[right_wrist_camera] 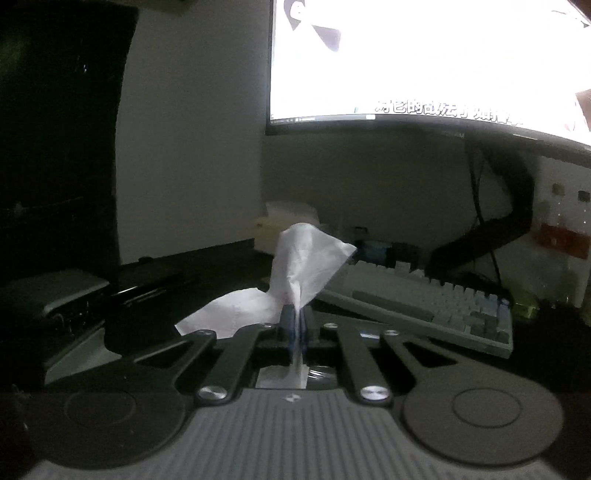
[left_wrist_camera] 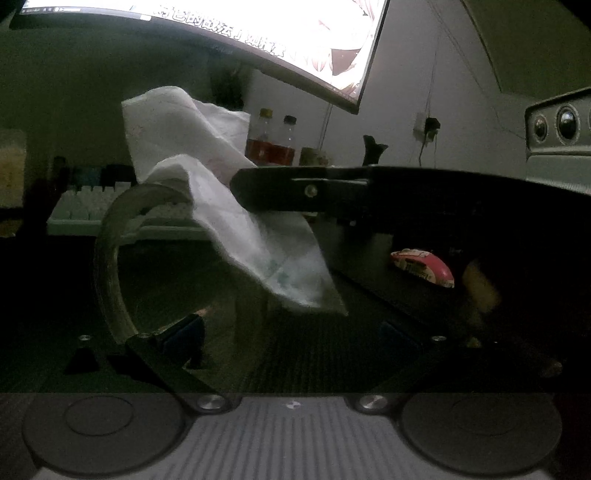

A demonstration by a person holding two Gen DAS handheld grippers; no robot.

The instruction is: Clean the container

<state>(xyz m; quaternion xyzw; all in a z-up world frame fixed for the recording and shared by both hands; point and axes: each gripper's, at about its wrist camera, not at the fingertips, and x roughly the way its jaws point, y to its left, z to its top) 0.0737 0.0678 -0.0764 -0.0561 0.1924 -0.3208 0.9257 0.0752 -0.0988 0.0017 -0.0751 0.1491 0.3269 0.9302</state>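
A white tissue (left_wrist_camera: 221,206) hangs over the top rim of a clear round container (left_wrist_camera: 107,258) at the left of the left wrist view. My right gripper (left_wrist_camera: 240,188) reaches in from the right as a dark bar, its tip at the tissue. In the right wrist view the right gripper (right_wrist_camera: 295,321) is shut on the tissue (right_wrist_camera: 306,266), which fans upward from the pinch. My left gripper (left_wrist_camera: 290,330) stands open wide. Its left finger (left_wrist_camera: 181,336) sits by the container's lower rim, and nothing is pressed between the pads. The scene is dim.
A bright curved monitor (left_wrist_camera: 258,33) hangs above the desk. A pale keyboard (right_wrist_camera: 424,306) lies behind the tissue. Two bottles of amber liquid (left_wrist_camera: 273,144) stand further back. A pink and white packet (left_wrist_camera: 424,266) lies at the right on the dark desk mat (left_wrist_camera: 314,362).
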